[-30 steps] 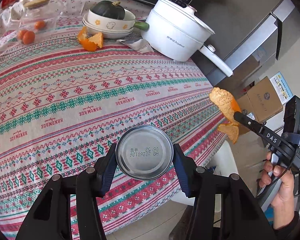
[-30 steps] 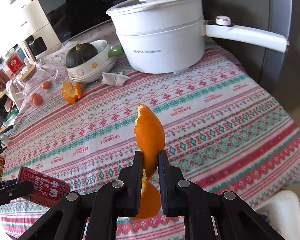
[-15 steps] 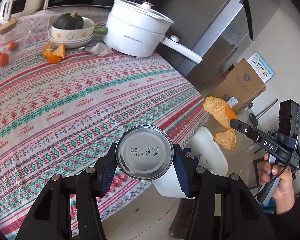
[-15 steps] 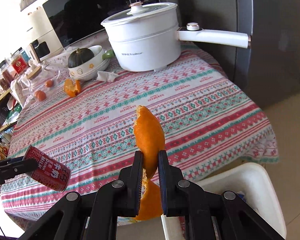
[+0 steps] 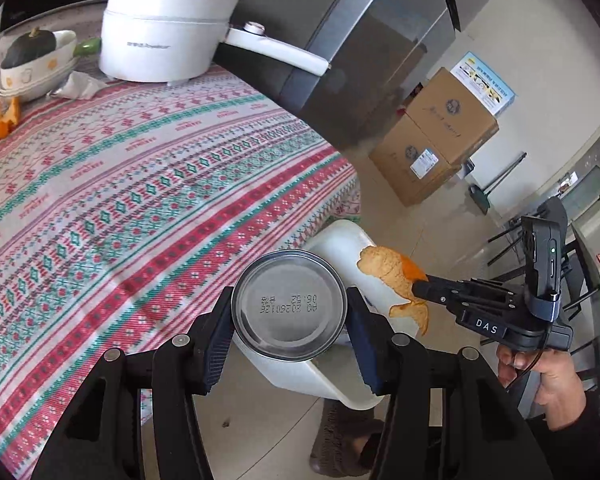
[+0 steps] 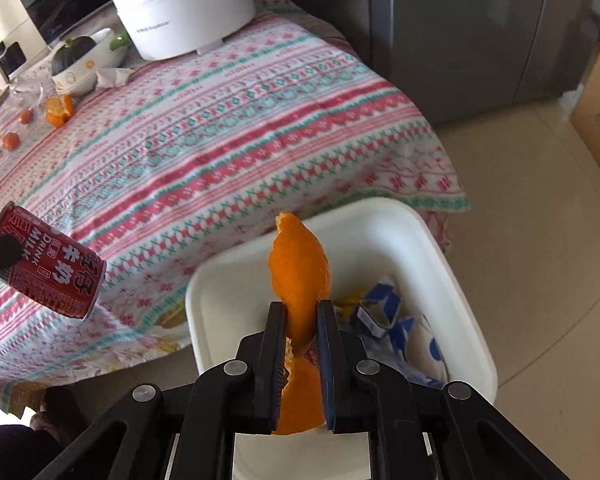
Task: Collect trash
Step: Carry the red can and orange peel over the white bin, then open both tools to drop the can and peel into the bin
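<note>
Your right gripper [image 6: 298,330] pinching an orange peel [image 6: 300,268] above the white bin [image 6: 452,264], red milk can [image 6: 52,268] at your left, patterned tablecloth [image 6: 228,136] behind, white pot [image 6: 184,8] beyond.

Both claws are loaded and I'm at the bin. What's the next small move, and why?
Probably open the right claw to drop the orange peel: it hangs above the white bin, which already holds trash. The left claw holds its can over the tablecloth edge, short of the bin.
</note>
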The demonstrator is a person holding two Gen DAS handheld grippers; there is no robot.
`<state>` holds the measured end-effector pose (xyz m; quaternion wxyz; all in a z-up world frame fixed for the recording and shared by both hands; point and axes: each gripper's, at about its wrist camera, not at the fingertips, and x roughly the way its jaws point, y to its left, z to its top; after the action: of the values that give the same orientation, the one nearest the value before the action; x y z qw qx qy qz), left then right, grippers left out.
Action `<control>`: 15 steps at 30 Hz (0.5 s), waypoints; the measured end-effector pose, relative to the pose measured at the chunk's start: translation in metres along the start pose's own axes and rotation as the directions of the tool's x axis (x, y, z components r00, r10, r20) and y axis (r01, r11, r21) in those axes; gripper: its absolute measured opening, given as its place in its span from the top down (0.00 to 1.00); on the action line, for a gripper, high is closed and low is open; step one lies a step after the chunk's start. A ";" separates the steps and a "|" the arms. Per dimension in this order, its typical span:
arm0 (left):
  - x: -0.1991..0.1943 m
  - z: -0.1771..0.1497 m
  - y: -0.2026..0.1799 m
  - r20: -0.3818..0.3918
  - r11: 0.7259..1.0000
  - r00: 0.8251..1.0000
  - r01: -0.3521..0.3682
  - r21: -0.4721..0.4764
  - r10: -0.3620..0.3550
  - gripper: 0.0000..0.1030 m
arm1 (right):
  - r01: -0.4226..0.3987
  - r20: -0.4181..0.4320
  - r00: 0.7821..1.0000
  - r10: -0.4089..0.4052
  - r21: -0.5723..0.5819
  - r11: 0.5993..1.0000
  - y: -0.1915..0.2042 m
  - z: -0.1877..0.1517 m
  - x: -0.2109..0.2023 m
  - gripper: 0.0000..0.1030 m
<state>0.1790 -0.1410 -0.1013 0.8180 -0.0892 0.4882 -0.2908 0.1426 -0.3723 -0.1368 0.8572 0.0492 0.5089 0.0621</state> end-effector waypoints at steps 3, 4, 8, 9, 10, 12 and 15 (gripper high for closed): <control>0.017 -0.001 -0.012 -0.017 1.000 1.000 0.006 0.022 -0.006 0.46 | -0.002 -0.031 1.000 0.002 0.003 1.000 -0.011 -0.011 0.004 0.83; 0.022 -0.002 -0.015 -0.021 1.000 1.000 0.008 0.027 -0.007 0.46 | -0.011 -0.045 0.999 0.011 0.007 1.000 -0.014 -0.013 0.005 0.82; 0.041 -0.002 -0.024 -0.038 0.999 0.999 0.009 0.039 -0.008 0.46 | -0.011 -0.075 0.997 0.016 0.069 0.998 -0.030 -0.020 0.005 0.46; 0.045 -0.002 -0.026 -0.041 0.999 0.999 0.011 0.041 -0.009 0.46 | 0.002 -0.072 0.997 0.003 0.077 0.997 -0.034 -0.020 0.004 0.41; 0.049 -0.002 -0.027 -0.044 0.999 0.999 0.012 0.043 -0.010 0.46 | 0.011 -0.069 0.998 -0.005 0.083 0.997 -0.037 -0.021 0.003 0.40; 0.058 -0.002 -0.030 -0.052 0.999 0.999 0.012 0.048 -0.009 0.46 | 0.017 -0.072 0.997 -0.011 0.091 0.996 -0.043 -0.022 0.002 0.38; 0.071 -0.003 -0.034 -0.068 0.998 0.998 0.008 0.059 -0.004 0.46 | 0.035 -0.082 0.996 -0.027 0.096 0.995 -0.049 -0.025 0.002 0.36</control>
<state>0.1880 -0.2080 -0.1410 0.8025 -0.0564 0.5064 -0.3106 0.1249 -0.4198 -0.1578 0.8333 0.0806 0.5463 0.0257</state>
